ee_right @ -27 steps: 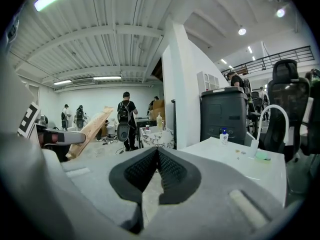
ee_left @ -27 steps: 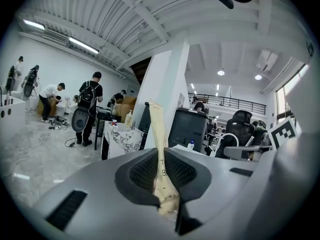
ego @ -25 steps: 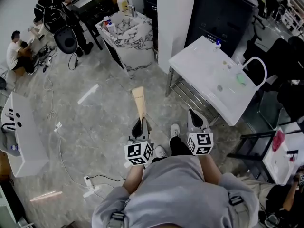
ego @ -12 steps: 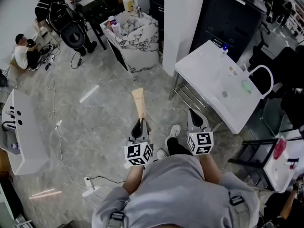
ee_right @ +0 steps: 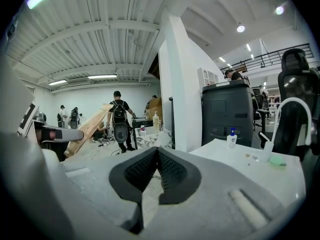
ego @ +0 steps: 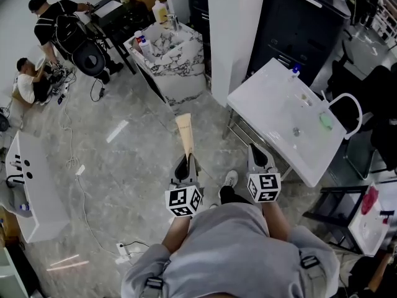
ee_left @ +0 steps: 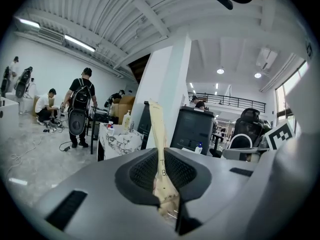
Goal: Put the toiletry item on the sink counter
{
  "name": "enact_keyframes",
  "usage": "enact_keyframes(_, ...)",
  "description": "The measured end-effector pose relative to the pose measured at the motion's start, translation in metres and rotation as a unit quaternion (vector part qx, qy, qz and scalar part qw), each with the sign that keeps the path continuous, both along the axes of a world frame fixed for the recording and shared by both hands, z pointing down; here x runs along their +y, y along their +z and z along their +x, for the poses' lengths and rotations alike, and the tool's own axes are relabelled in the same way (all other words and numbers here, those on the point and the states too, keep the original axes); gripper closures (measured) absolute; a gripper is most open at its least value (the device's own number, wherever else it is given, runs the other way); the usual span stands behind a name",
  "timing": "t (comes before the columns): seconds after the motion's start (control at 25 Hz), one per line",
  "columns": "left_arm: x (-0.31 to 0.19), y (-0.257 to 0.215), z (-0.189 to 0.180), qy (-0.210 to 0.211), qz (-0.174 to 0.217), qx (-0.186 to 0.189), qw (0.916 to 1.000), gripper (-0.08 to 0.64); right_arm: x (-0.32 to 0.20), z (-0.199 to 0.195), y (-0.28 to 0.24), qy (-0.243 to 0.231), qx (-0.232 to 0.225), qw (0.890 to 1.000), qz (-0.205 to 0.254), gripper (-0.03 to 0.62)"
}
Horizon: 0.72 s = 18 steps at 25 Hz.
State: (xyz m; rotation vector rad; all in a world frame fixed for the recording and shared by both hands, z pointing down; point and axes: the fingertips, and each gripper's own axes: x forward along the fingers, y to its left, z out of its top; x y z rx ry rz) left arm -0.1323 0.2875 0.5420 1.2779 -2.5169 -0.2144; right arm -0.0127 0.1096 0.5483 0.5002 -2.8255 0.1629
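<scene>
Left gripper (ego: 185, 165): still clamped on beige tube (ego: 185, 132).
Right gripper (ego: 258, 156): closed, empty.
Marble counter (ego: 180, 73): slightly nearer than before.

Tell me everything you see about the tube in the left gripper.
The tube is slim and cream-beige, plastic by its look, with faint dark letters on its side. Its flat crimped end points forward, away from the person; the other end is hidden. The left gripper is shut on it, ribbed dark fingers pressing both sides. It touches nothing else.
</scene>
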Motion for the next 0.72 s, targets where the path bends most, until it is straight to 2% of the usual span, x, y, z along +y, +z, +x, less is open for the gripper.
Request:
enact_keyframes(0.24,-0.050,0.003,-0.034,0.010,0.002,0.003,0.9999,0.525,-0.039,-0.036,-0.004,-0.005,0.005,1.000,0.007,0.589)
enact_keyframes(0.72,-0.169,-0.012,-0.082,0.043,0.009,-0.004,0.9990,0.525,-0.152,-0.070,-0.015,0.031,0.003,0.999,0.010,0.589)
